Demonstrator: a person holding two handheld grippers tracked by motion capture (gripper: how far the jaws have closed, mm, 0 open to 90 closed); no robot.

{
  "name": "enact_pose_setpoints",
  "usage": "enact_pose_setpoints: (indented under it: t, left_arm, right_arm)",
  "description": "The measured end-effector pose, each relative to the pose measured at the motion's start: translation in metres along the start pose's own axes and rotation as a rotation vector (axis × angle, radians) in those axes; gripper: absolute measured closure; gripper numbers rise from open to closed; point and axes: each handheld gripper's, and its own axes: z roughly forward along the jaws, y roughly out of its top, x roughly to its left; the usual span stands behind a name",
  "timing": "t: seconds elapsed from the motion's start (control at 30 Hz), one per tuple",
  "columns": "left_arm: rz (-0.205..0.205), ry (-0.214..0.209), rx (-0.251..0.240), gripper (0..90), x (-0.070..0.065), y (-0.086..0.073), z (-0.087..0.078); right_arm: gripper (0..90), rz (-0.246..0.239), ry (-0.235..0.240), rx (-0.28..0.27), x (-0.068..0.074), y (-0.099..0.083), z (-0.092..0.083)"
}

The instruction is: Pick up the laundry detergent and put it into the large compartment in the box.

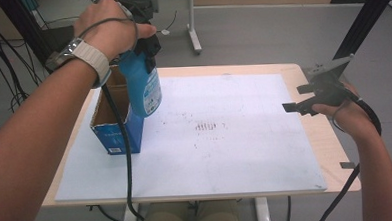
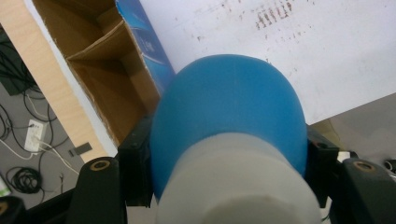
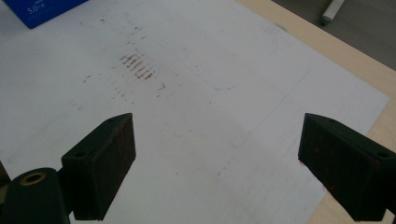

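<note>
Above the box [image 1: 115, 125], blue bottle [image 1: 144, 87] hangs upright, cap up.

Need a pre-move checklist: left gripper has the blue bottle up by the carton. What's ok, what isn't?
1. Grip: left gripper shut on the blue bottle, jaws on both sides: ok.
2. Bottle clear of the white board: ok.
3. Open cardboard carton upright, top open: ok.
4. Bottle wholly past the carton rim: cannot tell.
5. Right gripper open, nothing between its jaws, away from the bottle: ok.
6. Bottle cap closed: cannot tell.
</note>
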Motion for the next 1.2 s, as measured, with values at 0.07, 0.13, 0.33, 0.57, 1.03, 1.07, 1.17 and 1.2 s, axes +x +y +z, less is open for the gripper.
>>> enact_pose_setpoints:
  t: [0.07, 0.13, 0.33, 0.57, 1.03, 1.07, 1.17, 1.2]
  left_arm:
    - [-0.012, 0.0, -0.003, 37.2, 0.003, 0.0, -0.001]
    - [-0.015, 0.005, 0.0, 37.2, 0.004, 0.0, -0.001]
    - [-0.034, 0.006, -0.002, 37.2, 0.013, 0.0, -0.005]
    - [-0.055, 0.01, -0.011, 37.2, 0.02, -0.001, -0.01]
    - [-0.109, 0.021, -0.023, 37.2, 0.028, -0.008, -0.022]
    - [-0.109, 0.022, -0.024, 37.2, 0.028, -0.009, -0.023]
    - [-0.115, 0.02, -0.024, 37.3, 0.03, -0.01, -0.023]
    - [-0.122, 0.017, -0.023, 37.3, 0.031, -0.01, -0.023]
  right_arm:
    - [11.1, 0.002, 0.002, -0.001, -0.001, 0.0, 0.001]
    - [11.1, 0.002, 0.003, -0.001, -0.001, 0.0, 0.002]
    - [10.7, 0.006, 0.006, -0.005, -0.003, 0.0, 0.004]
    - [10.7, 0.0, 0.011, -0.01, -0.004, 0.001, 0.006]
    - [10.7, -0.001, 0.013, -0.02, -0.004, 0.0, 0.006]
    - [10.7, -0.001, 0.014, -0.019, -0.004, 0.0, 0.006]
    - [10.7, -0.003, 0.016, -0.018, -0.003, 0.001, 0.007]
    - [10.7, -0.005, 0.017, -0.018, -0.003, 0.001, 0.008]
